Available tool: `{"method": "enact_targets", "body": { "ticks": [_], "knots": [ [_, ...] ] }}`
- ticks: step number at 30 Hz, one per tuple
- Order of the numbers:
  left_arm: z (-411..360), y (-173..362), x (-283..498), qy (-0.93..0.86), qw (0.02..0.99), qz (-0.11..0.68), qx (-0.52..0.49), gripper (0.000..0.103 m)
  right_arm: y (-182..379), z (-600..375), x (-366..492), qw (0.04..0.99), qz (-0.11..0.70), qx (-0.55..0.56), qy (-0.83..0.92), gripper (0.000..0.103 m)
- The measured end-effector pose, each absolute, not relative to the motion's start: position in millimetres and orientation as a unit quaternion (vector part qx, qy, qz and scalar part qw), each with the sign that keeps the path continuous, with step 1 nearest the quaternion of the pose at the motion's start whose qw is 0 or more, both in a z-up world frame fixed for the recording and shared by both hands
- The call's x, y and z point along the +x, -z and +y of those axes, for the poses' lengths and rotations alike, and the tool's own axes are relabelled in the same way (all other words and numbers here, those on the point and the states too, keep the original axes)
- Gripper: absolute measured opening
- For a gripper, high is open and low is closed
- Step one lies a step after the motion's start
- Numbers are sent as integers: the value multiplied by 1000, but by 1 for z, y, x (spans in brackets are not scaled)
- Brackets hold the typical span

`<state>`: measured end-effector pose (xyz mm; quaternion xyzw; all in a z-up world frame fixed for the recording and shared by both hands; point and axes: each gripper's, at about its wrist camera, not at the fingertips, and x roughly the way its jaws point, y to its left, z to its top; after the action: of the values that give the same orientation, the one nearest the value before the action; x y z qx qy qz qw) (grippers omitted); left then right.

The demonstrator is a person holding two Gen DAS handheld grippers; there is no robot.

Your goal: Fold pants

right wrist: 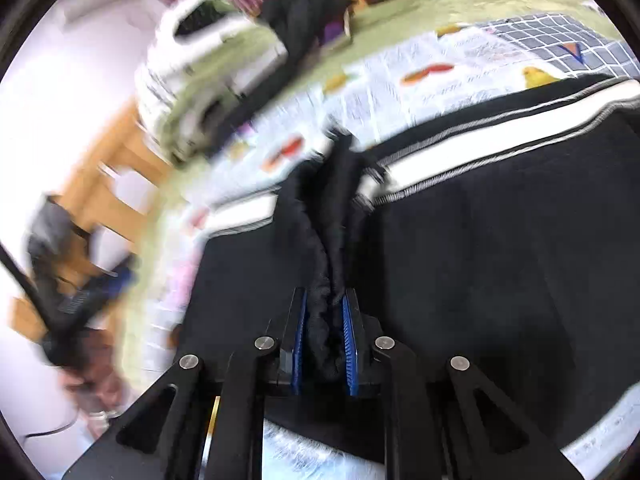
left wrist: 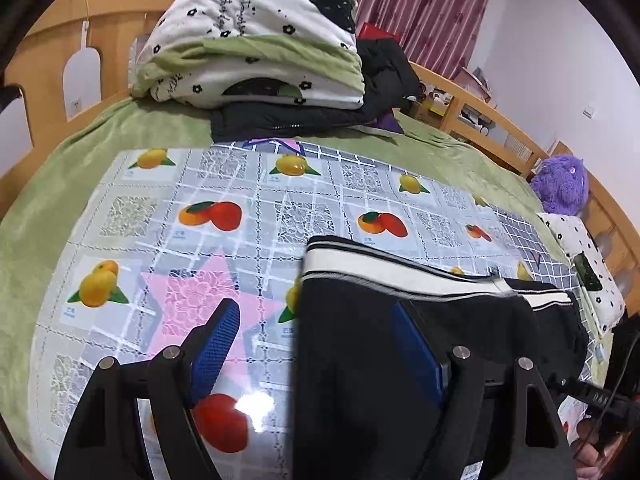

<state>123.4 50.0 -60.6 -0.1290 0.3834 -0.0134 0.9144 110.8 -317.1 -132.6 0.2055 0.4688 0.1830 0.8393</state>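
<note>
Black pants (left wrist: 360,352) with a white side stripe (left wrist: 384,266) lie on a fruit-print tablecloth (left wrist: 224,216). My left gripper (left wrist: 316,320) is open over the pants' left edge: its left blue pad (left wrist: 216,352) is above the cloth and its right pad (left wrist: 416,352) above the black fabric. In the right wrist view my right gripper (right wrist: 325,300) is shut on a bunched fold of the pants (right wrist: 500,248), which rises between its blue pads (right wrist: 350,332). That view is motion-blurred.
The cloth covers a green bedspread (left wrist: 80,152). A folded quilt pile (left wrist: 256,40) on dark clothes stands at the far side. A purple plush toy (left wrist: 560,184) and a wooden bed rail (left wrist: 492,120) are at the right.
</note>
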Motion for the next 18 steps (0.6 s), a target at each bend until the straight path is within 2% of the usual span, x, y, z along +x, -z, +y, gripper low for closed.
{"method": "enact_targets", "body": {
  "ticks": [2,4,7,10,11,13,15,18],
  "knots": [
    [50,61,125,21,914,385,-126,77,155,-308,106,826,509,171,-172,18],
    [47,62,127,27,910,395,-122,77,182,-294,107,804,550,156,-163,25],
    [42,62,127,33,909,400,-116,77,174,-291,105,822,528,147,-158,37],
    [36,62,125,33,912,397,-100,77,161,-298,108,833,508,154,-155,40],
    [34,63,126,33,912,398,-95,77,156,-297,113,841,499,147,-148,46],
    [33,64,127,33,911,401,-93,77,153,-292,129,847,491,138,-147,50],
    [35,66,129,30,909,404,-96,77,157,-285,153,844,500,127,-146,57],
    [41,68,131,23,908,405,-102,77,187,-272,195,817,540,139,-151,58]
  ]
}}
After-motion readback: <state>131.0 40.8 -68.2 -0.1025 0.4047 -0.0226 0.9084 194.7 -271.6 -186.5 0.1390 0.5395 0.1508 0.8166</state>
